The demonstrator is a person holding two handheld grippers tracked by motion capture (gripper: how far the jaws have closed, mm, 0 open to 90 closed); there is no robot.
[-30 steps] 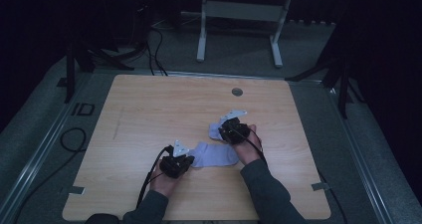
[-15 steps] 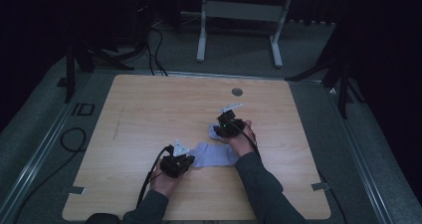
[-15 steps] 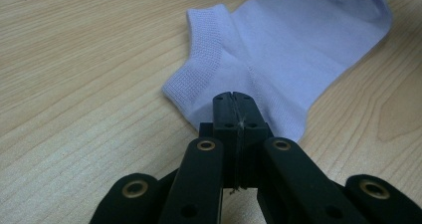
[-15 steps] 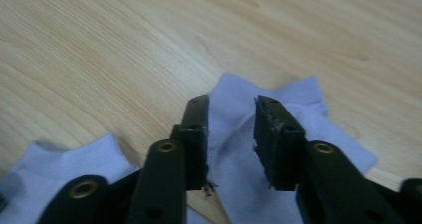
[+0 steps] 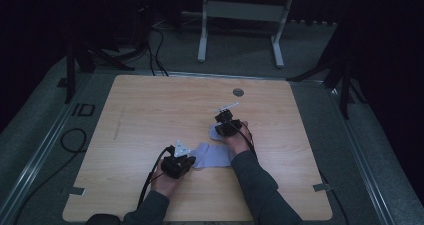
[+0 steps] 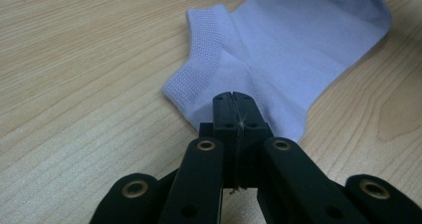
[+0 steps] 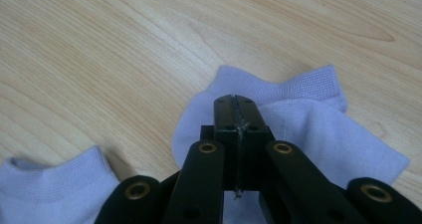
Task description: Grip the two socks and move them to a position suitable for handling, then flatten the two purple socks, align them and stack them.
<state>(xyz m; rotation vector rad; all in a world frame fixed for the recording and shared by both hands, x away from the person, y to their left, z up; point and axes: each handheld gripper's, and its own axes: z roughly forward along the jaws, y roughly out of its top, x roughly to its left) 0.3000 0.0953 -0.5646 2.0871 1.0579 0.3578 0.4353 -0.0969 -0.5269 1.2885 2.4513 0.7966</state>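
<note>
Two lavender ankle socks lie flat on the wooden table (image 5: pixel 150 110). The nearer sock (image 5: pixel 212 155) (image 6: pixel 278 50) stretches between the hands. My left gripper (image 5: pixel 191 158) (image 6: pixel 233 97) is shut, with its tips over that sock's heel edge. The second sock (image 5: pixel 215 133) (image 7: pixel 308 129) lies just beyond it. My right gripper (image 5: pixel 221 129) (image 7: pixel 233 98) has just been closing and now stands shut, its tips down on this sock. I cannot tell whether either gripper pinches fabric. The cuff of the nearer sock (image 7: pixel 45 189) shows at the lower left of the right gripper view.
A round grommet (image 5: pixel 238 92) sits near the table's far edge. Cables (image 5: pixel 150 180) trail off the front left. A white stand (image 5: pixel 240 15) is on the floor behind the table.
The right hand has shifted a little to the left and lower over the second sock. The left hand and the nearer sock have not moved.
</note>
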